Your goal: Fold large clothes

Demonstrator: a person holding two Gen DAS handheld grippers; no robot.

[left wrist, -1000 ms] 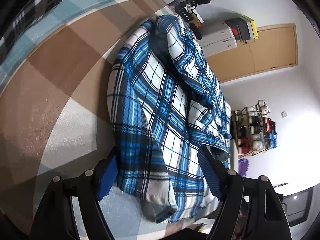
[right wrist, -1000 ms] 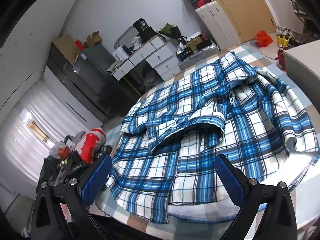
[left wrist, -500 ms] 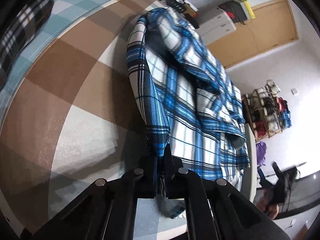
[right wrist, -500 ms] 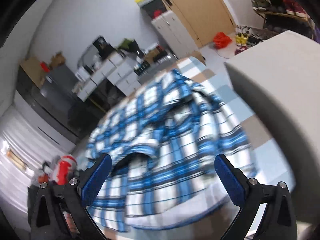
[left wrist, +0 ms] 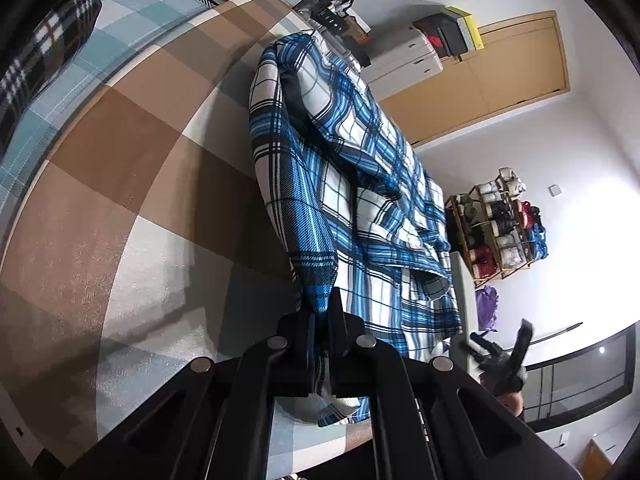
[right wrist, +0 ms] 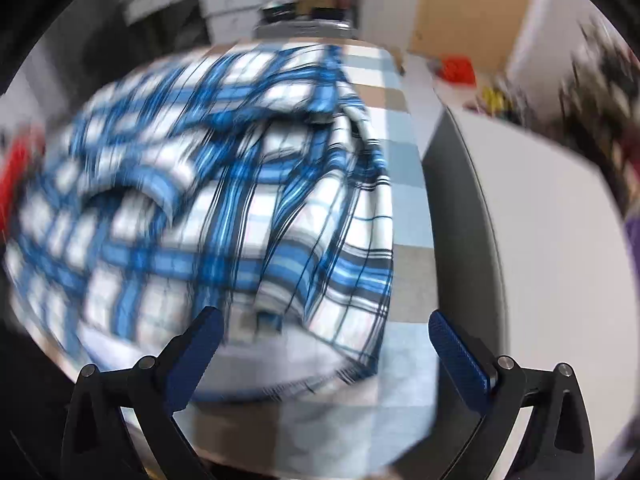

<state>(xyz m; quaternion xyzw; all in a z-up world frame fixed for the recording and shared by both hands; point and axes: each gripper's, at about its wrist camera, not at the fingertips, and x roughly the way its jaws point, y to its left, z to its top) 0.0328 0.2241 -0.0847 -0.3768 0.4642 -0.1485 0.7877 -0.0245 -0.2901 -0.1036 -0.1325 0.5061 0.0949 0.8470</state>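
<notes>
The left gripper (left wrist: 322, 312) had its jaws pressed together on a bunched edge of the blue plaid shirt (left wrist: 352, 184), the fabric pinched between the pads and a little of it hanging out below them. Ahead of those fingers the shirt rose in a tall fold and ran away across the checked bedcover (left wrist: 120, 184), rumpled and partly doubled over itself. Left of the fingers the bedcover lay bare in brown, white and pale blue squares. Far beyond the shirt stood white drawers (left wrist: 404, 60) and a wooden door (left wrist: 512, 68), and off to the right of the fingers a shoe rack (left wrist: 500, 228).

The right gripper (right wrist: 324, 336) stood with its jaws wide apart and gripping nothing. The shirt (right wrist: 208, 200) lay just ahead of and between its blue pads (right wrist: 456, 340), on the bedcover (right wrist: 408, 280); this view was badly blurred, so whether the left-hand pad brushed the hem could not be told. To the right of the fingers a pale flat-topped block (right wrist: 540, 240) stood beside the bed. Farther off, only smeared furniture showed.
</notes>
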